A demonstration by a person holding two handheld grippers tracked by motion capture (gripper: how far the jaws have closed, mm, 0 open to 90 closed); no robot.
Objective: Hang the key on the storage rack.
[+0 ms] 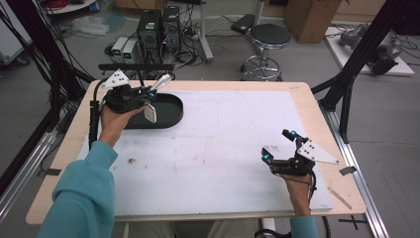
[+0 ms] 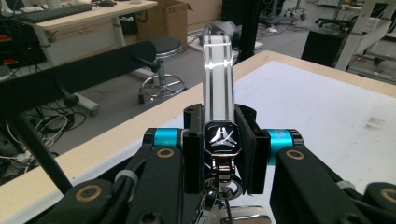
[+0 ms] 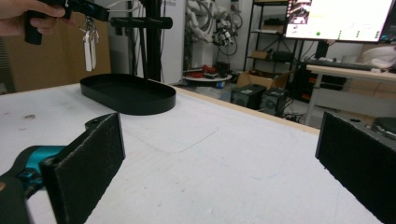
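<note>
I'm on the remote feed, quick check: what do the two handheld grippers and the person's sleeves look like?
Both the left gripper and the right gripper are black, with turquoise-blue joints near the jaws and a grey three-cornered plate on top. The jaws carry flat black foam-like pads. A black cable trails from the right gripper. The person wears teal long sleeves.

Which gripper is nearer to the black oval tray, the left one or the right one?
Left. The left gripper holds a keychain above the black oval tray at the table's far left. The right gripper is open, well apart, near the right front edge.
</note>
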